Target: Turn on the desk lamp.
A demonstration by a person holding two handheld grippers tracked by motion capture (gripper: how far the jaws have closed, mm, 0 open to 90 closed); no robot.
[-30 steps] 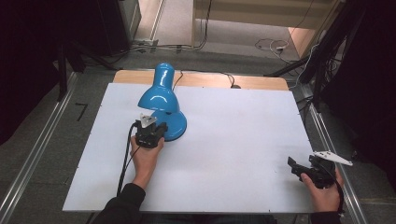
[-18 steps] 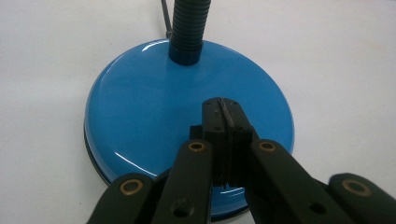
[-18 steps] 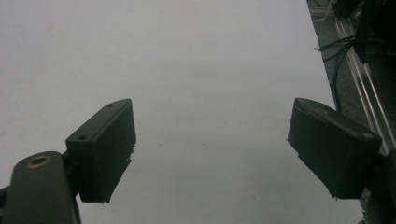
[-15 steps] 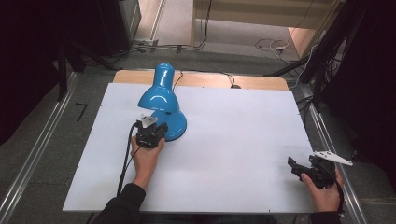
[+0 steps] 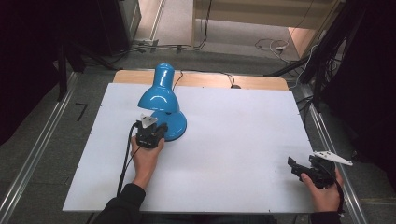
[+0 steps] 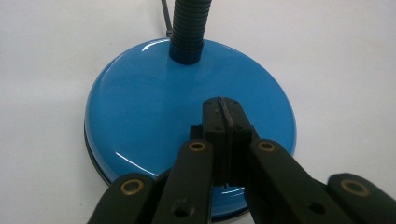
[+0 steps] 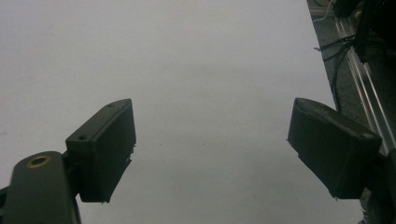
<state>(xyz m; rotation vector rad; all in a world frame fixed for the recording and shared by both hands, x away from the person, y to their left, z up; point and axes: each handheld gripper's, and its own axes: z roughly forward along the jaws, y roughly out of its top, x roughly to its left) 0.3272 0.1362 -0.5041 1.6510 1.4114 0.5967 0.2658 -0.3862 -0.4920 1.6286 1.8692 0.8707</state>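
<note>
A blue desk lamp (image 5: 161,100) stands on the far-left part of a white table (image 5: 233,140), its shade tipped down over its round base (image 5: 175,126). In the left gripper view the base (image 6: 154,102) is a glossy blue disc with a black ribbed neck (image 6: 189,23) rising from its far side and a thin cord leaving behind it.

The left claw (image 5: 156,130), held in the person's left hand (image 5: 145,156), sits over the near rim of the base. In its own view the left claw (image 6: 225,119) has its two black pads pressed flat together, nothing between them, tips low over the blue surface; whether they touch it cannot be told. A black cable trails from this gripper back along the forearm.

The right claw (image 5: 294,165), held in the right hand (image 5: 324,189), rests well apart from the lamp, near the table's near-right corner. Its own view shows the right claw (image 7: 212,140) spread wide, empty, over bare white surface, with the table's right edge and a metal rail (image 7: 362,79) just beyond.

No containers are visible. The middle and right of the table lie open between the two hands. A wooden strip (image 5: 252,81) borders the far edge.
</note>
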